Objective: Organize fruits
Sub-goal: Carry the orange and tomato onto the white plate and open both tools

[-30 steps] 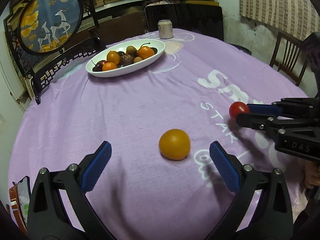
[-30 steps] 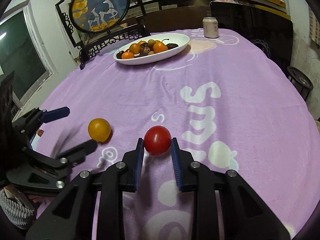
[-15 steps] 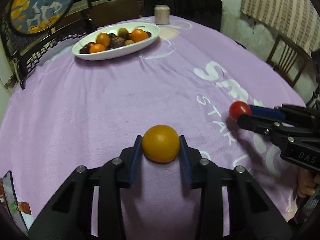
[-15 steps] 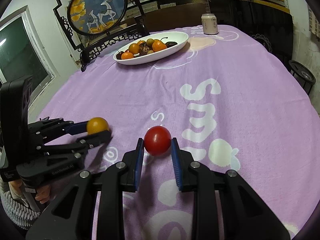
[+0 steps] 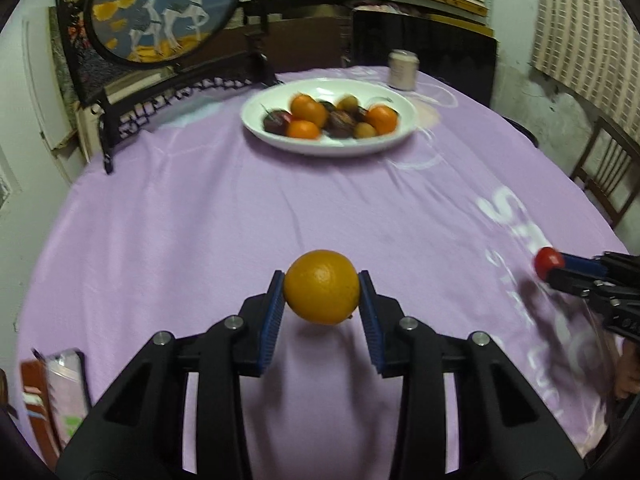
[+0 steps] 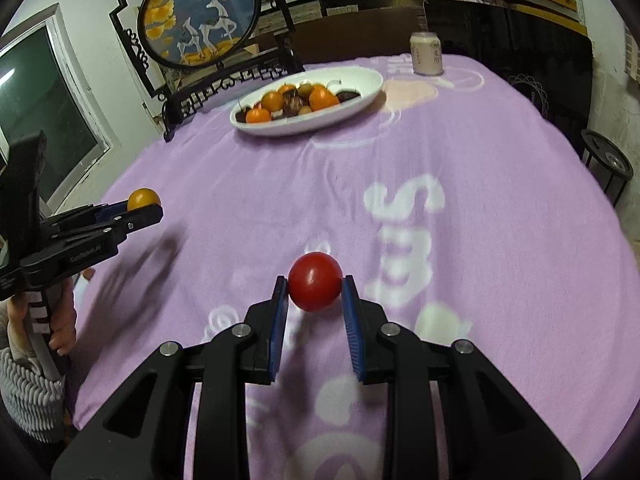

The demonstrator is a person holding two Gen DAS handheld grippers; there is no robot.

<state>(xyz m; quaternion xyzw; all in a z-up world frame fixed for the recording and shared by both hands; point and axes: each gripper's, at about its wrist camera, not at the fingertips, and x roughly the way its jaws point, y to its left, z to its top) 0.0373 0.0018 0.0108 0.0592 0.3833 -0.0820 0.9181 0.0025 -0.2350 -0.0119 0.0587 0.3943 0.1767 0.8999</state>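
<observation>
My left gripper (image 5: 322, 282) is shut on an orange (image 5: 322, 287) and holds it lifted above the purple tablecloth; it also shows at the left of the right wrist view (image 6: 144, 206). My right gripper (image 6: 315, 286) is shut on a red tomato (image 6: 315, 281), held above the cloth; it shows at the right edge of the left wrist view (image 5: 548, 264). A white oval plate (image 5: 384, 94) (image 6: 360, 80) with several oranges and dark fruits sits at the far side of the table.
A drink can (image 5: 404, 70) (image 6: 426, 53) stands behind the plate. A framed round deer picture (image 6: 200, 16) stands at the back left edge. A phone (image 5: 66, 388) lies at the near left. A wooden chair (image 5: 608, 176) stands to the right.
My left gripper closed on the orange and lifted it off the cloth, moving toward the plate. The right gripper keeps holding the tomato and has risen slightly.
</observation>
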